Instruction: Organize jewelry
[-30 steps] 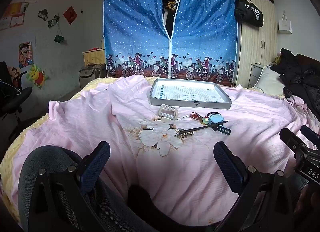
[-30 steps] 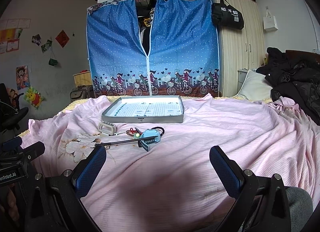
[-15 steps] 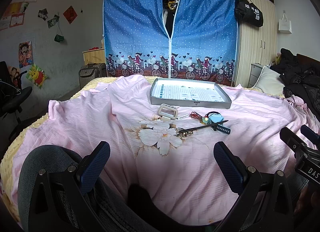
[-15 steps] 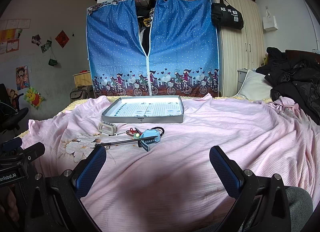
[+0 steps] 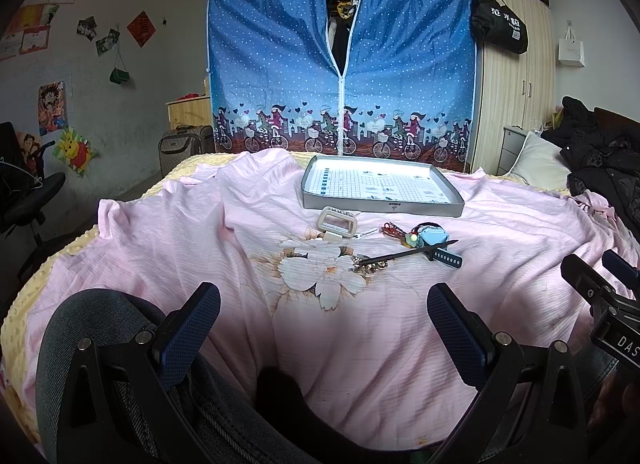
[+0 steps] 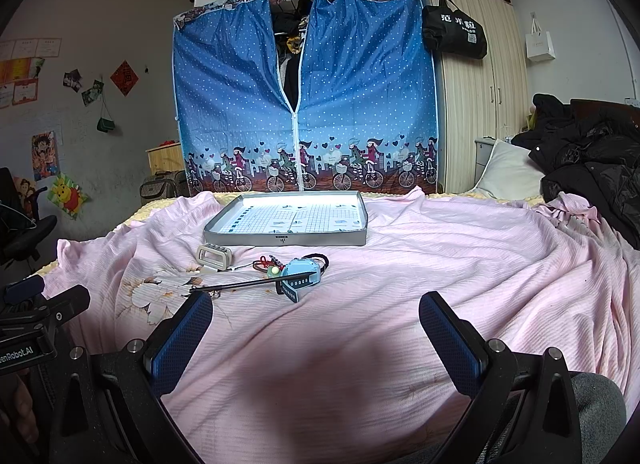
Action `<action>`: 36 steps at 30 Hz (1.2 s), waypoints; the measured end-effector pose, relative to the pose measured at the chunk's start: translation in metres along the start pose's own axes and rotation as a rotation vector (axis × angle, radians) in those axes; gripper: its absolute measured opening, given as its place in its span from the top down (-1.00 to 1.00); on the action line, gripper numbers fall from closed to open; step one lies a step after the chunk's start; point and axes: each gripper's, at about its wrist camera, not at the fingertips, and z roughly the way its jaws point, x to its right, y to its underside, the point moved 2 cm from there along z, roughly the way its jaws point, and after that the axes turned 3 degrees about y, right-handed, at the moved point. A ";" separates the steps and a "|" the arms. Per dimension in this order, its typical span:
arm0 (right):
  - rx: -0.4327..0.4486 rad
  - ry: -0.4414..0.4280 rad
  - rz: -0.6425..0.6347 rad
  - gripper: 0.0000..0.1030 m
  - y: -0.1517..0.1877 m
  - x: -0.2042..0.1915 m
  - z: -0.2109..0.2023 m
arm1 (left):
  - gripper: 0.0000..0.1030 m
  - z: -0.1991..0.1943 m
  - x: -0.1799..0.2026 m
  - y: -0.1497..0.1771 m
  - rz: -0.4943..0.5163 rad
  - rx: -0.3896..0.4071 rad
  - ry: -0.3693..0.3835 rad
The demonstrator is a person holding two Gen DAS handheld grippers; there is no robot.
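Both views are dim and cool-toned, the room lit softly from overhead and in front, with the brightest patch a pale glare on the floor of the grey tray [image 5: 383, 188] and the pink bedsheet [image 6: 420, 248] evenly lit farther out. A broad soft shadow darkens the sheet close to the cameras, between the blue-padded fingers [image 5: 191, 328], which look slightly soft. The fisheye lenses bow the blue wardrobe [image 6: 304, 96] and the walls, and every corner falls to black vignette.
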 end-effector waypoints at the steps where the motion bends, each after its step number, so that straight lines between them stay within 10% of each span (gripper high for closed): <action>1: -0.001 0.000 0.000 -1.00 0.000 0.001 0.000 | -0.97 0.000 0.000 -0.001 0.000 0.001 0.001; 36: -0.039 0.010 0.015 -1.00 0.004 0.000 0.005 | -0.97 0.012 -0.009 0.008 -0.040 -0.078 0.027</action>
